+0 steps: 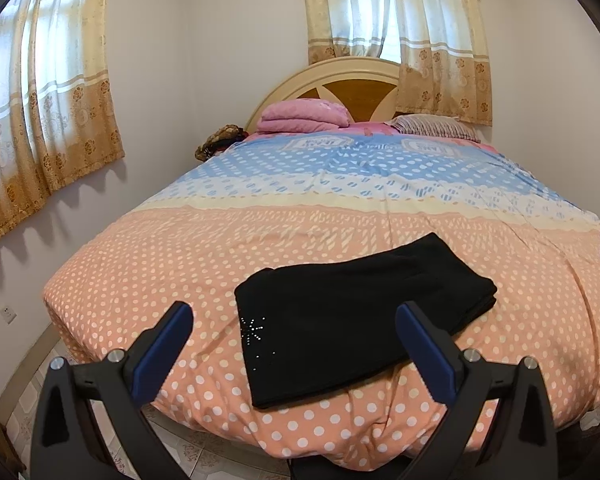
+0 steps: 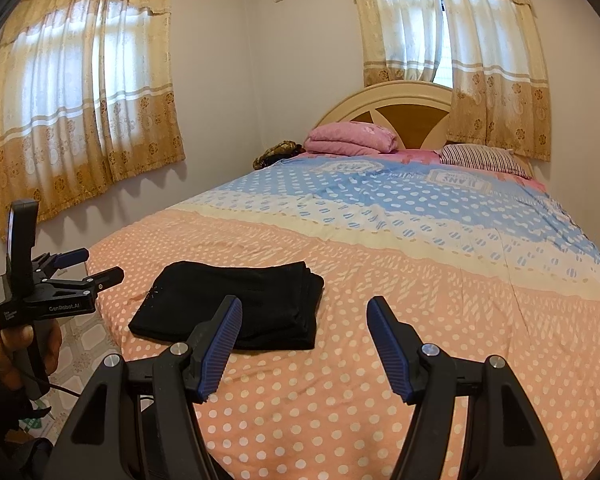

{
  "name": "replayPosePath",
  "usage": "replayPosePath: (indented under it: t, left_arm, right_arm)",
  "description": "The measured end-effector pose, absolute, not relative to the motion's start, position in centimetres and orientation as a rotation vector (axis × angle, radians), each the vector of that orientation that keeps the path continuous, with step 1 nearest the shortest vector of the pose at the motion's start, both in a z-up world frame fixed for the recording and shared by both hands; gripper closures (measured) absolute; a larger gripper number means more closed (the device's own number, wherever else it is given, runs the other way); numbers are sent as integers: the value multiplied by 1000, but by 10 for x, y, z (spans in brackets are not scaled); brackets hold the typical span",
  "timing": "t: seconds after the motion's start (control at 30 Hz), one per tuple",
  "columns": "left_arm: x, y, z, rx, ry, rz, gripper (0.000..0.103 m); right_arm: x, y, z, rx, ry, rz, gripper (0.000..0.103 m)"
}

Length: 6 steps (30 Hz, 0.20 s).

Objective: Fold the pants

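Tongs on both sides spread wide, holding nothing: left tongs (image 1: 294, 334) hover off the bed's near edge right in front of the black pants (image 1: 352, 316), right tongs (image 2: 304, 344) sit further right over bare polka-dot bedspread (image 2: 440, 320). Pants lie already folded into a compact stack near the near-left corner of the bed, long axis running roughly left-right, layered edges at the right end. Left side is nearer; pants lie ahead-left of the right tongs. Fold looks essentially finished.
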<state>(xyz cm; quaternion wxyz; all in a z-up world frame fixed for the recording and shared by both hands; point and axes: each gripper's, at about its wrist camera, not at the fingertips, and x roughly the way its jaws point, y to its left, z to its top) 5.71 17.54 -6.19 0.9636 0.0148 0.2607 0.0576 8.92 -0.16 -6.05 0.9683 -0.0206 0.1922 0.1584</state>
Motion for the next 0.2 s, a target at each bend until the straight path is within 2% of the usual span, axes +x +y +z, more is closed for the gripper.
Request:
replayPosePath:
  t: [0.2]
  left_arm:
    - [58, 180, -64, 34, 523, 109, 0]
  right_arm:
    - [91, -2, -61, -34, 398, 321, 37]
